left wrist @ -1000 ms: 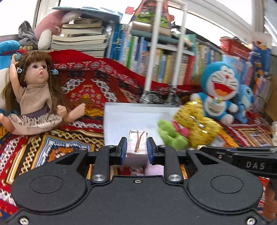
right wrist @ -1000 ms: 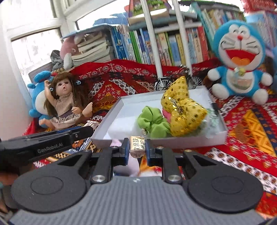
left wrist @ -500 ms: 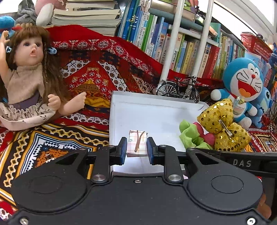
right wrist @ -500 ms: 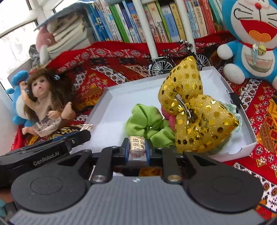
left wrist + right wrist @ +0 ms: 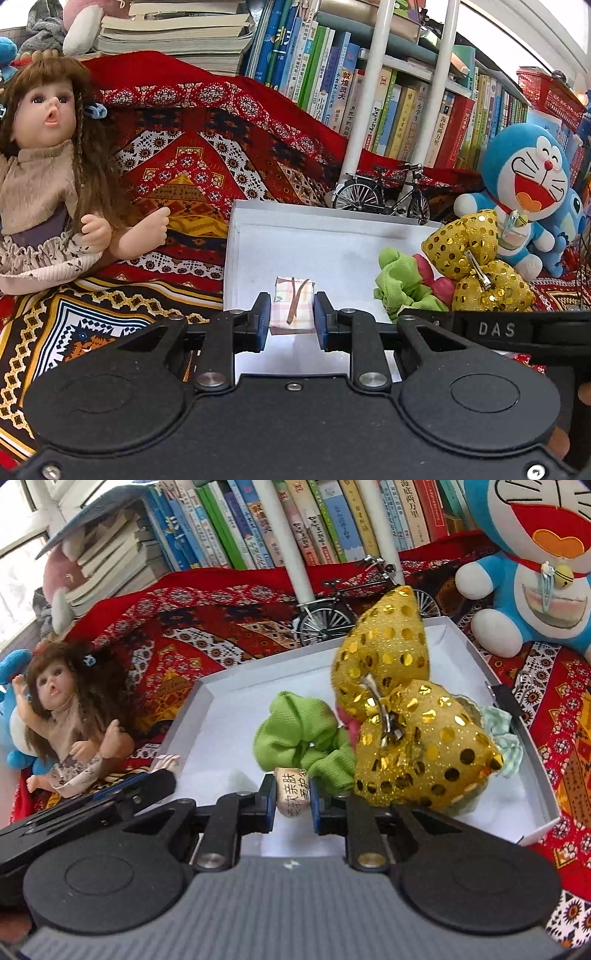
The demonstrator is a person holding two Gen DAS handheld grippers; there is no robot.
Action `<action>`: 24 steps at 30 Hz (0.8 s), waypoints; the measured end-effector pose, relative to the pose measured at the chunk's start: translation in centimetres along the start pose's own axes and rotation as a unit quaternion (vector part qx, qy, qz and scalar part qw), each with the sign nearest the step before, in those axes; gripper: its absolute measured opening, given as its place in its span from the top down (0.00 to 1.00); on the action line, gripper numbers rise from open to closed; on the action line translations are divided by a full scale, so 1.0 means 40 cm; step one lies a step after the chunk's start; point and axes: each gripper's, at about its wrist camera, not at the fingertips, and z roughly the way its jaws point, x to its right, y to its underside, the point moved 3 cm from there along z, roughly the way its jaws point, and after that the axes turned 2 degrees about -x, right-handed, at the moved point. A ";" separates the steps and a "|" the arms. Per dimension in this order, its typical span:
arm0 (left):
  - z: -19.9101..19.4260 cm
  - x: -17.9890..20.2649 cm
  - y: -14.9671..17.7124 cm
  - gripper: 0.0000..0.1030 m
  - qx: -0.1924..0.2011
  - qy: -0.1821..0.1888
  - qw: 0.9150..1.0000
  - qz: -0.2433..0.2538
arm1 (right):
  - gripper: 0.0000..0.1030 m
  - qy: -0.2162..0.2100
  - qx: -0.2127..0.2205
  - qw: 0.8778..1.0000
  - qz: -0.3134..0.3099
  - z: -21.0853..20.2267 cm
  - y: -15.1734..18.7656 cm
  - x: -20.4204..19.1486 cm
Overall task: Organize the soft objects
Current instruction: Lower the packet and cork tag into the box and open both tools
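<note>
A white shallow box [image 5: 317,236] [image 5: 461,642] lies on the patterned red cloth. Inside it sit a green scrunchie [image 5: 400,286] [image 5: 295,731] and a gold sequin bow [image 5: 476,258] [image 5: 399,716]. My left gripper [image 5: 291,314] is shut on a small plaid-wrapped packet [image 5: 291,306], held over the box's near left part. My right gripper [image 5: 293,794] is shut on a small packet printed with Chinese characters [image 5: 291,792], held over the box just in front of the scrunchie. The right gripper's body [image 5: 495,326] shows in the left wrist view.
A doll [image 5: 48,177] [image 5: 70,716] sits left of the box. A model bicycle [image 5: 380,195] [image 5: 354,602] and white shelf poles stand behind it, with books beyond. A Doraemon plush [image 5: 524,184] [image 5: 535,565] sits at the right.
Both grippers have moved forward and over the white box, each still holding its packet. The box and its contents now appear closer and lower in view.
</note>
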 end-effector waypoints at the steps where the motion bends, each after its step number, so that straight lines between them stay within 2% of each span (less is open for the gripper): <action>1: -0.001 -0.001 0.001 0.77 -0.002 0.002 1.000 -0.001 | 0.74 -0.003 0.000 1.000 0.001 -0.003 0.005 -0.002; 3: -0.004 -0.005 0.001 0.76 -0.003 0.004 1.000 -0.006 | 0.73 -0.005 -0.001 1.000 0.003 -0.007 0.009 -0.003; 6: -0.008 -0.011 0.003 0.64 -0.008 0.004 1.000 -0.012 | 0.72 -0.011 0.002 1.000 0.004 -0.017 0.011 -0.008; 10: -0.015 -0.020 0.008 0.61 -0.009 0.003 1.000 -0.017 | 0.54 -0.019 0.009 1.000 0.003 -0.036 0.010 -0.018; 17: -0.045 -0.028 0.017 0.54 -0.008 0.004 1.000 -0.020 | 0.49 -0.021 0.027 0.999 -0.013 -0.086 0.019 -0.039; 24: -0.099 -0.023 0.040 0.45 0.002 0.012 1.000 -0.005 | 0.38 -0.002 0.050 0.998 -0.041 -0.153 0.047 -0.048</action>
